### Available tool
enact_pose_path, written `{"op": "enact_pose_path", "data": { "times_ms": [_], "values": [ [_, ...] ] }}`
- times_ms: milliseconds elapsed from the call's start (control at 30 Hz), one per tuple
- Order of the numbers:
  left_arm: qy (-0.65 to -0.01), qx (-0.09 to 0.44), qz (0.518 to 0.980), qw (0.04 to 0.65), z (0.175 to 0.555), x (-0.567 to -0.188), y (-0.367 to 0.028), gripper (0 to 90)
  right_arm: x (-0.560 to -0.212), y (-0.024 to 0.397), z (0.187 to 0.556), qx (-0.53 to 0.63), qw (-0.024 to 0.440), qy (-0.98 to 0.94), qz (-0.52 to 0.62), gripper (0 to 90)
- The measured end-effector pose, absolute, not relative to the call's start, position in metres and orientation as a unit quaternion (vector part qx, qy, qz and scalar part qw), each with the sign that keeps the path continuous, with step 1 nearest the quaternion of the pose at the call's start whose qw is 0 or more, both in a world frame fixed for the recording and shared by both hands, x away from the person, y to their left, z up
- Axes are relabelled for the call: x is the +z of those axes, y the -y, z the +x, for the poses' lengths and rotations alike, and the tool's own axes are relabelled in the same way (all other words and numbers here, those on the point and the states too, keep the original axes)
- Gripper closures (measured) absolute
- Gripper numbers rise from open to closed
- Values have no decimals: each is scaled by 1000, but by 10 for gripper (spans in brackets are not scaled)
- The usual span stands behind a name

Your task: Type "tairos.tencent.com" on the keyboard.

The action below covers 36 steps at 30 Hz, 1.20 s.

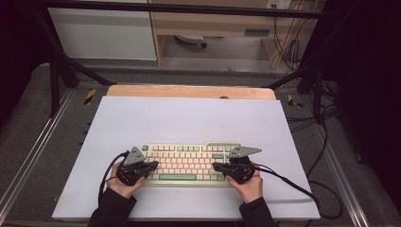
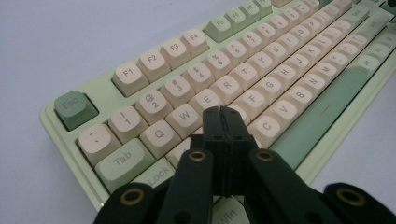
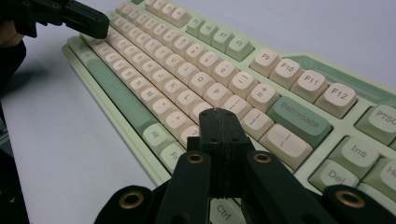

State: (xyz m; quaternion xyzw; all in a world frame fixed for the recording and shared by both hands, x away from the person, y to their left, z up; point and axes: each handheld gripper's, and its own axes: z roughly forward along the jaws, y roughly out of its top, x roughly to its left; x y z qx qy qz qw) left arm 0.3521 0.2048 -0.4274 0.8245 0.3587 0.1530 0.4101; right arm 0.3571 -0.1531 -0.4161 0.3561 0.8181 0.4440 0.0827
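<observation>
While both forearms in dark sleeves are brought in from the near edge of the table, the pale green keyboard with cream and green keycaps is flanked by the two hands. It lies flat on the white sheet-covered tabletop, towards the near side, its long edge parallel to the near edge.

At the keyboard's left end the left hand is seen cupped under the black left gripper, which is held low and nearly level, its tip turned inward over the left key columns. Its grey three-cornered plate sits above the keyboard's upper left corner. In the left gripper view the jaws are pressed together with nothing between them, and the tip is poised over the keys just below W and E; whether a key is touched cannot be told.

At the keyboard's right end the right hand is held in a mirrored pose, palm beneath the black right gripper, whose tip is aimed inward over the right part of the main key block. In the right gripper view its jaws are likewise closed on nothing, the tip hovering near the keys beside the green Backspace key. A black cable is trailed from this gripper off past the keyboard's right end.
</observation>
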Motion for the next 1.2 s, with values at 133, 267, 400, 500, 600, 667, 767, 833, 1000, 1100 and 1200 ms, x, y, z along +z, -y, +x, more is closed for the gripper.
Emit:
{"op": "enact_pose_path", "data": {
  "times_ms": [133, 267, 400, 500, 600, 667, 767, 833, 1000, 1100, 1200],
  "values": [
    [-361, 153, 822, 414, 350, -426, -208, 900, -417, 152, 357, 447, 80, -816, 358, 900],
    [-362, 153, 820, 415, 348, -424, -211, 900, -418, 150, 358, 447, 75, -815, 360, 900],
    [-362, 152, 820, 417, 348, -424, -211, 900, -417, 147, 358, 447, 75, -817, 355, 900],
    [-362, 152, 819, 417, 348, -424, -212, 900, -418, 142, 359, 445, 74, -820, 352, 900],
    [-363, 152, 819, 418, 348, -423, -212, 900, -420, 136, 359, 441, 71, -825, 347, 900],
    [-363, 152, 818, 419, 348, -423, -213, 900, -421, 132, 359, 438, 70, -827, 345, 900],
    [-362, 152, 819, 419, 348, -423, -212, 900, -423, 126, 359, 438, 66, -829, 341, 900],
    [-361, 151, 820, 418, 348, -423, -211, 900, -425, 123, 360, 437, 65, -831, 339, 900],
    [-362, 151, 819, 418, 348, -423, -211, 900, -430, 116, 360, 434, 59, -834, 335, 900],
    [-361, 151, 820, 418, 348, -424, -211, 900, -432, 111, 360, 432, 60, -836, 333, 900],
    [-362, 151, 820, 418, 348, -424, -211, 900, -433, 111, 360, 432, 62, -836, 332, 900]
  ]
}}
